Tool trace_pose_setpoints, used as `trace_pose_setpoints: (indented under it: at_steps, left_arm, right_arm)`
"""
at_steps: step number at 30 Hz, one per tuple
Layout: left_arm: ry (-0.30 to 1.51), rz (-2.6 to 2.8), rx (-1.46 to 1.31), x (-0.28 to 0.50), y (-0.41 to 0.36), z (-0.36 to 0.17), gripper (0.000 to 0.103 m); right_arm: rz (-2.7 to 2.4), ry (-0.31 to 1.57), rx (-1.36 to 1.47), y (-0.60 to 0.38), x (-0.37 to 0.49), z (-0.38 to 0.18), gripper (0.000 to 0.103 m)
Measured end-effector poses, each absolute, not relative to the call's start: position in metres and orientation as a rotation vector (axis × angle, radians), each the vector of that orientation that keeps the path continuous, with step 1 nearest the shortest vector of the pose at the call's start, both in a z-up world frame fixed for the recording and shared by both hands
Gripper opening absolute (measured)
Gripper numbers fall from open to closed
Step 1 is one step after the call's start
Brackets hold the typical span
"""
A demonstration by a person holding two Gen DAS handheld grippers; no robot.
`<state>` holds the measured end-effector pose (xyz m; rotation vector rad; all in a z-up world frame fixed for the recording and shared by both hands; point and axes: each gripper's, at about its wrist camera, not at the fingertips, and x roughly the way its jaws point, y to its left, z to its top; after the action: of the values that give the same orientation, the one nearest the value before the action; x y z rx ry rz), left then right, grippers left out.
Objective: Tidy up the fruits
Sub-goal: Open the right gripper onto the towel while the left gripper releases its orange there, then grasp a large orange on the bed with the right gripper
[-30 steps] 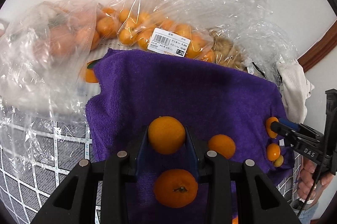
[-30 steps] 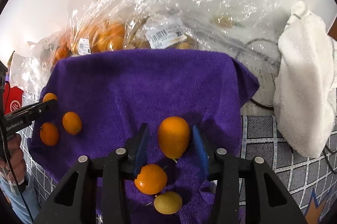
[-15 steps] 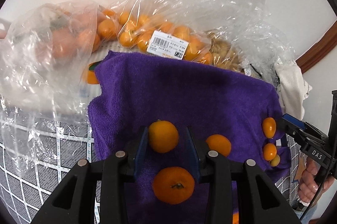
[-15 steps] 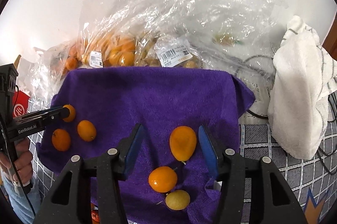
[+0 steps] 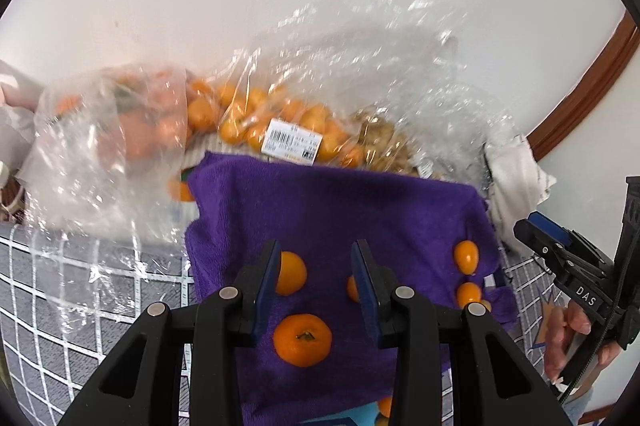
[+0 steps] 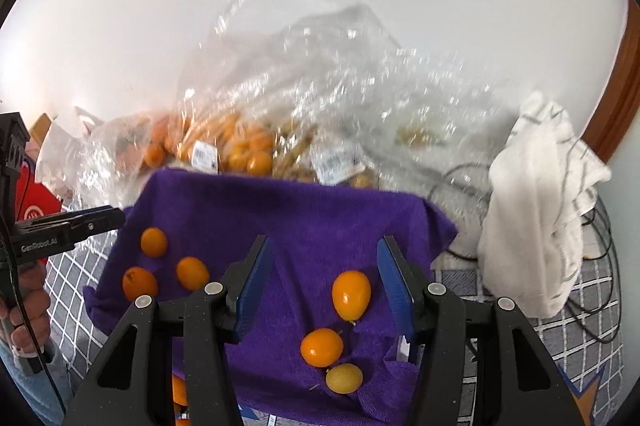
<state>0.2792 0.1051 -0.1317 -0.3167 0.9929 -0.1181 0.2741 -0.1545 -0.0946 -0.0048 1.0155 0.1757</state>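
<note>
A purple towel lies on the table with loose fruit on it. In the left wrist view my left gripper is open and empty above the towel; one small orange lies by its left finger, another below it, a third behind its right finger. In the right wrist view my right gripper is open and empty; an oval kumquat lies between its fingers, an orange one and a yellow one nearer. Three oranges lie at the towel's left.
Clear plastic bags of oranges lie behind the towel against the white wall. A white cloth and black cables lie to the right. A grey grid-pattern tablecloth covers the table.
Both grippers have opened, let go of their fruits and pulled back and up from the towel. The released orange and kumquat now rest on the towel.
</note>
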Motion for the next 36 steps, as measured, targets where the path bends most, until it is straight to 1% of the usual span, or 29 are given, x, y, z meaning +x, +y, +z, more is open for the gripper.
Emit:
trace_pose_setpoints:
  at_steps: [10,15,18,23,27,28,29,33,36]
  left_arm:
    - [0.902,-0.131,-0.297,0.258,0.108,-0.091,0.035]
    - [0.879,-0.15,-0.324,0.251,0.11,-0.082,0.035]
    - [0.859,-0.154,-0.326,0.246,0.11,-0.075,0.035]
    - [0.837,-0.141,-0.313,0.238,0.108,-0.063,0.035]
    - [0.807,-0.158,-0.313,0.229,0.107,-0.049,0.036]
    - [0.799,-0.16,-0.311,0.227,0.106,-0.046,0.039]
    - [0.79,-0.161,-0.306,0.224,0.106,-0.044,0.04]
    - [0.772,-0.138,-0.268,0.217,0.102,-0.034,0.04]
    - [0.768,-0.15,-0.285,0.214,0.102,-0.028,0.04]
  right_arm:
    - [0.178,0.903,-0.055,-0.129,0.243,-0.05,0.054]
    - [0.187,0.896,-0.07,-0.125,0.211,-0.043,0.054]
    - [0.178,0.932,-0.034,-0.13,0.193,-0.053,0.054]
    - [0.166,1.065,0.012,-0.132,0.163,-0.084,0.054]
    - [0.194,1.167,0.048,-0.126,0.134,-0.115,0.047]
    - [0.211,1.193,0.05,-0.123,0.129,-0.123,0.043]
    - [0.222,1.208,0.044,-0.12,0.124,-0.129,0.042]
    - [0.284,1.235,0.04,-0.102,0.104,-0.145,0.041]
    - [0.329,1.218,0.045,-0.087,0.095,-0.148,0.041]
